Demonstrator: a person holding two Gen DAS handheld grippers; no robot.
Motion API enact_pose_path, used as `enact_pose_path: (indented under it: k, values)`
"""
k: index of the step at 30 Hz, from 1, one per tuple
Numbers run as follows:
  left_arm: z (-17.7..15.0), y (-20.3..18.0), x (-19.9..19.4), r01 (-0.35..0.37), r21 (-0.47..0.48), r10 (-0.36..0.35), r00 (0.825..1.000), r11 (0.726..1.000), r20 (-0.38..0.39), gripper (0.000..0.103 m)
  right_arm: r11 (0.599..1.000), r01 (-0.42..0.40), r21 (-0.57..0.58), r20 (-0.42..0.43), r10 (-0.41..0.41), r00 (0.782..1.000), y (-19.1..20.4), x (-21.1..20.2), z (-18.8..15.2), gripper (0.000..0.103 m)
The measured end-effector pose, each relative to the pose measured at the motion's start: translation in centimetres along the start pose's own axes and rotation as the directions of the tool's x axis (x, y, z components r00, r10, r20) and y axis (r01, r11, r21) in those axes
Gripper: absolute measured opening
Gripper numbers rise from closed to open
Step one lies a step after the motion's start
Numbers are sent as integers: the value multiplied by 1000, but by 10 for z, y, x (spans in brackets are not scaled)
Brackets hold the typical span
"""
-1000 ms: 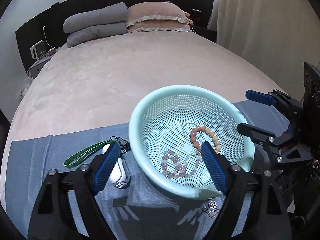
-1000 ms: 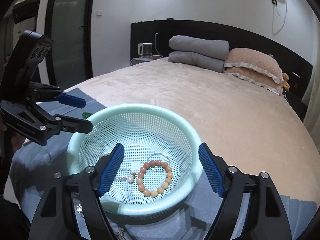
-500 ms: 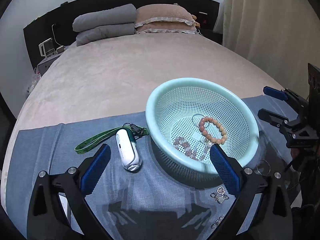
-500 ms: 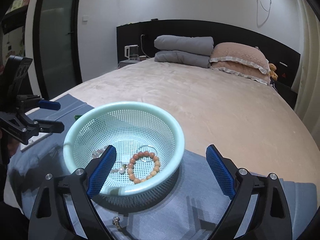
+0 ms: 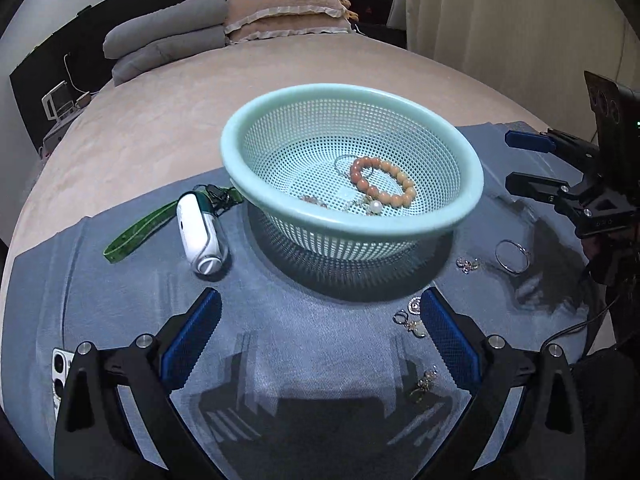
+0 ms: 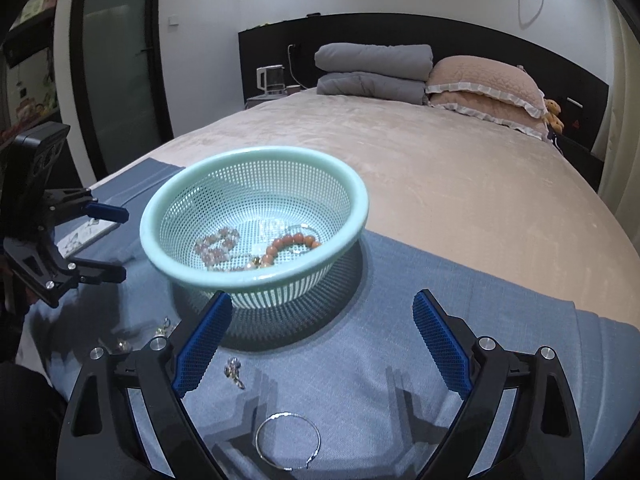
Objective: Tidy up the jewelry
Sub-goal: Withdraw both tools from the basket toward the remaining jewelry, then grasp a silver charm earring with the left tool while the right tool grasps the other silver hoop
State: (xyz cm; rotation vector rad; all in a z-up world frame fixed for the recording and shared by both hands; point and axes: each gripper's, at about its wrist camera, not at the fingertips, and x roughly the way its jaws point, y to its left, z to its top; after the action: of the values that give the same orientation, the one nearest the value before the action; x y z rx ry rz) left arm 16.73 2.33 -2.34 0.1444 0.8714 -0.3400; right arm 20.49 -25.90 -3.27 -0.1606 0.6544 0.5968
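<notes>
Grippers hovering empty above the blue cloth (image 5: pixel 320 344).
I am holding the left gripper (image 5: pixel 320 332) and right gripper (image 6: pixel 322 336) wide open; the basket (image 6: pixel 256 276) is sitting just beyond both, the silver bangle (image 6: pixel 288 440) lying beneath the right one.

Both hand-held grippers (image 5: pixel 320 334) (image 6: pixel 322 338) wide open, empty

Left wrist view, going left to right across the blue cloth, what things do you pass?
Green strap → white device → mint basket holding the orange bead bracelet → small charm → silver bangle → the right hand-held gripper at the edge.
</notes>
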Motion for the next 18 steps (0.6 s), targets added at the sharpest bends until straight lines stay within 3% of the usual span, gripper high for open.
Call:
enact_pose_path:
  k: [11, 18]
  values:
    - [-39, -25, 5, 105, 98, -102, 994, 990, -43, 95, 995, -69, -69, -134, 59, 989, 19, 11, -47, 87]
    - [-57, -37, 18, 106, 171, -95, 993, 980, -71, 77, 999, -43, -2, -176, 42, 984, 12, 22, -67, 87]
